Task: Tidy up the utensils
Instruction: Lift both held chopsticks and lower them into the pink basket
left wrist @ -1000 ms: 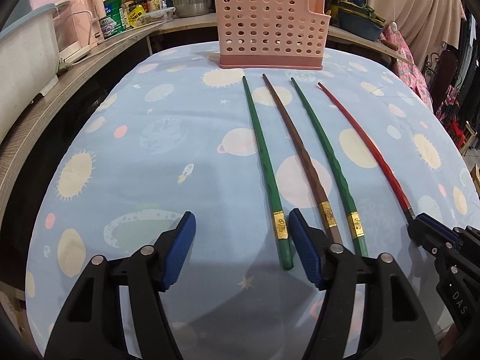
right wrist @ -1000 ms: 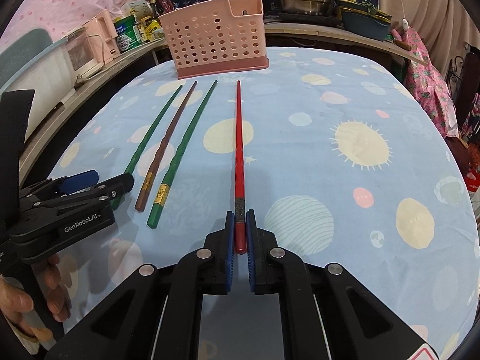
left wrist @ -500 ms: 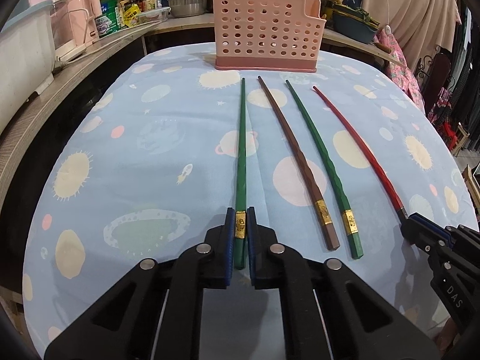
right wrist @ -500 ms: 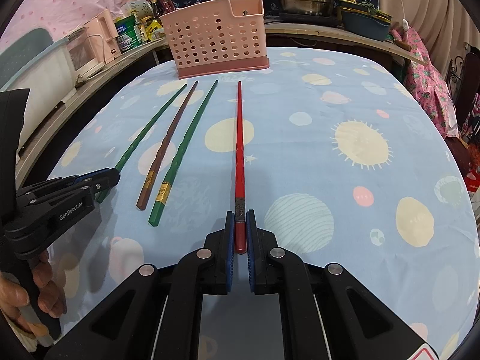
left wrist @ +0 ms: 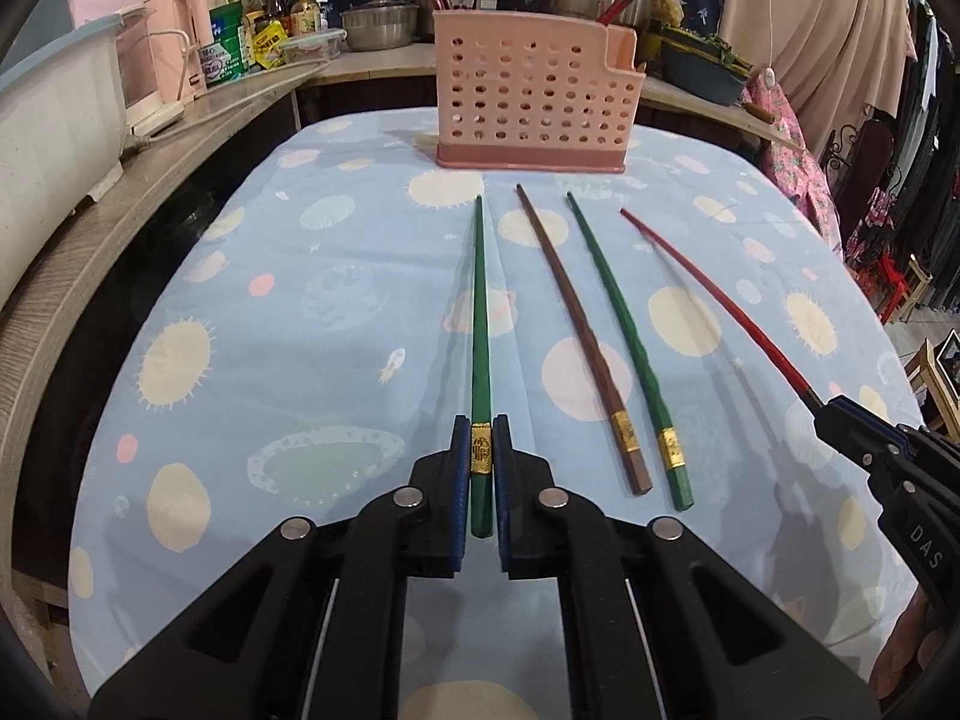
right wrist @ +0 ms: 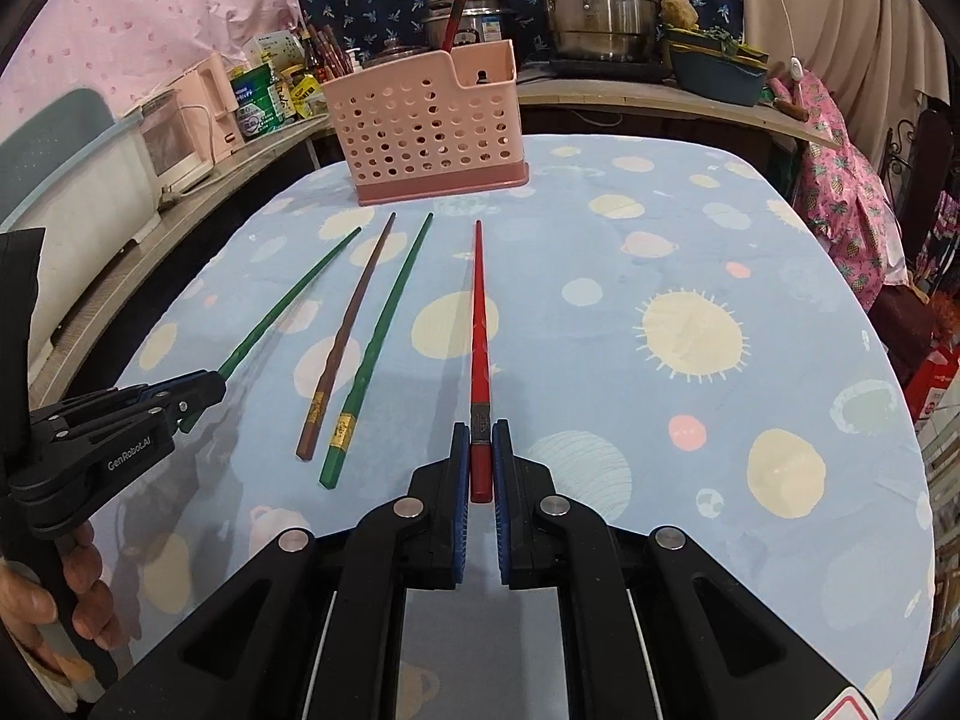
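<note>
My left gripper (left wrist: pixel 480 438) is shut on the thick end of a green chopstick (left wrist: pixel 479 312) and holds it a little above the cloth, tip toward the pink perforated utensil basket (left wrist: pixel 534 96). My right gripper (right wrist: pixel 480 438) is shut on the thick end of a red chopstick (right wrist: pixel 479 312), also raised and pointing at the basket (right wrist: pixel 426 120). A brown chopstick (left wrist: pixel 576 330) and a second green chopstick (left wrist: pixel 624 342) lie side by side on the blue planet-print tablecloth (left wrist: pixel 300 312) between the two held ones. The basket stands upright at the table's far edge.
A wooden counter (left wrist: pixel 180 138) runs along the left and back with a white tub (left wrist: pixel 54 138), a pink appliance (left wrist: pixel 174 66), bottles and steel pots (right wrist: pixel 594 0). A pink cloth (right wrist: pixel 840 180) hangs off the right side.
My left gripper moved left from around the brown chopstick, closed on the left green chopstick and lifted it. My right gripper raised the red chopstick it held.
</note>
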Demonstrator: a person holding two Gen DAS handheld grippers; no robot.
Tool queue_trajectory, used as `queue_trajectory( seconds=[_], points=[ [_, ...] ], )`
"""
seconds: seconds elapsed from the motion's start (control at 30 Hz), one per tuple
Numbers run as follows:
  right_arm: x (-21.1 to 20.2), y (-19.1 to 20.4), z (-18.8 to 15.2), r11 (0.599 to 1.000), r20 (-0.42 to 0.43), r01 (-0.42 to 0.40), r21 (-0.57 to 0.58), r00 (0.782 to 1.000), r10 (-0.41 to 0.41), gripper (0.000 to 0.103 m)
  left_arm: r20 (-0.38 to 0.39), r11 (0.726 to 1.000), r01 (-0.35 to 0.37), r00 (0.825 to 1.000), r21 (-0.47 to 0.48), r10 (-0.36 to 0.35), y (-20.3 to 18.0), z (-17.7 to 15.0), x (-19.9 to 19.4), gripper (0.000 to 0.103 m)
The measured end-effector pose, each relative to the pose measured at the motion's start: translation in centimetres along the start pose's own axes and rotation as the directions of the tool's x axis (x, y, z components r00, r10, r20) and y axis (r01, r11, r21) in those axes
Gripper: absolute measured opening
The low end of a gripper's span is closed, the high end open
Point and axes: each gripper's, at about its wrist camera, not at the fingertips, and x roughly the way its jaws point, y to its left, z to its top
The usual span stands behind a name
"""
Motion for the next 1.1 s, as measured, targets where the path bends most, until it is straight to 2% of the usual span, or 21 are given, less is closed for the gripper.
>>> queue_trajectory(
  seconds=[0.23, 0.53, 1.1],
  points=[
    [-2.7, -0.3, 2.4, 1.000, 0.084, -0.002, 0.004, 0.996, 0.001, 0.007, 0.073, 1.000, 0.017, 0.997, 0.008, -0.018, -0.3, 2.2, -3.3, 0.007],
    [-6.1, -0.8, 6.0, 1.000, 0.197, -0.006, 0.012, 0.980, 0.004, 0.007, 0.170, 1.000, 0.021, 0.985, -0.003, -0.020, 0.2, 5.7, -6.9, 0.007],
    [-8.2, 0.7, 11.9, 0.999, 0.327, -0.022, -0.041, 0.944, 0.034, 0.007, 0.293, 1.000, -0.012, 0.956, -0.014, 0.016, 1.6, 11.4, -9.2, 0.007]
  ],
)
